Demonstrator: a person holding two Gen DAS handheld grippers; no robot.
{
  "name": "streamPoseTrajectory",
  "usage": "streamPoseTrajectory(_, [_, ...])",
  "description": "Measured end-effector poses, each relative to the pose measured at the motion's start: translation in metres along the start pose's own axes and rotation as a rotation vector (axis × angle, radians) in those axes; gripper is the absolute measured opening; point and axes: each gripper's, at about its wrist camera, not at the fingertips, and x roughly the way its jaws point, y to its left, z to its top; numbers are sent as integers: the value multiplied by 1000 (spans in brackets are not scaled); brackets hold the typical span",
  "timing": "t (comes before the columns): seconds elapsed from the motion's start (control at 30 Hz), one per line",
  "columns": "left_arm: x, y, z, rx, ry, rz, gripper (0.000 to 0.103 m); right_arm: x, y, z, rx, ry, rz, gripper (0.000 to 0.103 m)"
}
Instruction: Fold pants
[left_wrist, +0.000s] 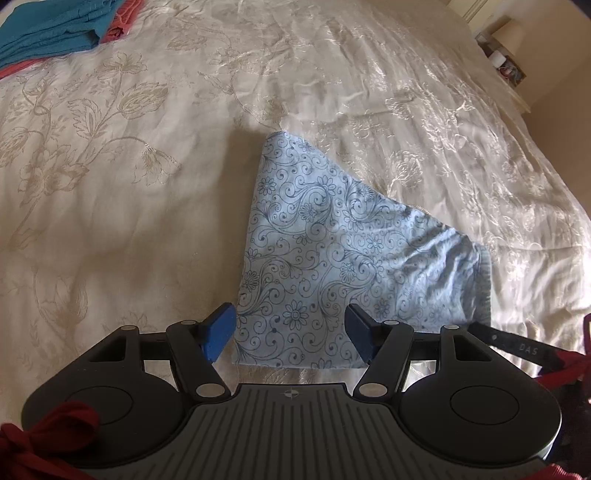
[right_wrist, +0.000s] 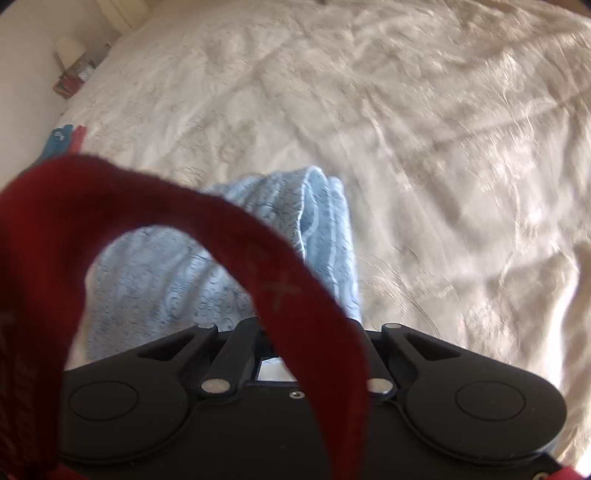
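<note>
Left gripper (left_wrist: 290, 334) spread wide, holding nothing, its pads straddling the near edge of the folded pants (left_wrist: 325, 258) lying ahead on the bedspread (left_wrist: 110, 184); right gripper's fingertips hidden behind a red strap (right_wrist: 258, 266), grip state unclear, pants just ahead of it.

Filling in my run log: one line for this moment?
left gripper: open over pants hem | right gripper: fingertips hidden by red strap | pants folded on bedspread

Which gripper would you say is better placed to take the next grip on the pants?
Probably the left gripper: open, its blue pads straddling the pants' near edge. The right gripper's fingertips are hidden behind a red strap.
</note>
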Motion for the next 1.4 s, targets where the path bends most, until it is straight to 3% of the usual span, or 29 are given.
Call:
streamPoseTrajectory(0.07, [3, -5, 3, 20, 5, -2, 63, 5, -10, -2, 53, 16, 12, 11])
streamPoseTrajectory(0.23, [11, -15, 13, 53, 9, -13, 63, -8, 2, 5, -34, -15, 34, 23])
streamPoseTrajectory(0.37, [16, -21, 28, 66, -1, -20, 63, -25, 3, 16, -57, -101, 37, 51])
streamPoseTrajectory(0.43, [21, -22, 37, 71, -5, -21, 63, -27, 2, 27, -73, -133, 38, 52])
streamPoseTrajectory(0.8, [58, -17, 93, 86, -18, 16, 63, 16, -6, 65, -46, -82, 78, 48])
streamPoseTrajectory(1.0, [79, -17, 105, 112, -12, 59, 63, 23, -3, 70, -65, -63, 90, 29])
streamPoseTrajectory(1.07, [89, -12, 109, 101, -8, 107, 63, 23, 0, 72, -87, -59, 97, 16])
streamPoseTrajectory(1.2, [109, 1, 113, 75, 22, 139, 66, 30, 2, 75, -155, -59, 4, 12])
streamPoseTrajectory(1.3, [112, -3, 114, 119, 20, 155, 68, 39, -10, 77, -108, -29, -15, 11])
streamPoseTrajectory(1.4, [112, 0, 114, 94, 16, 144, 68, 40, -12, 76, -107, -18, -17, 11])
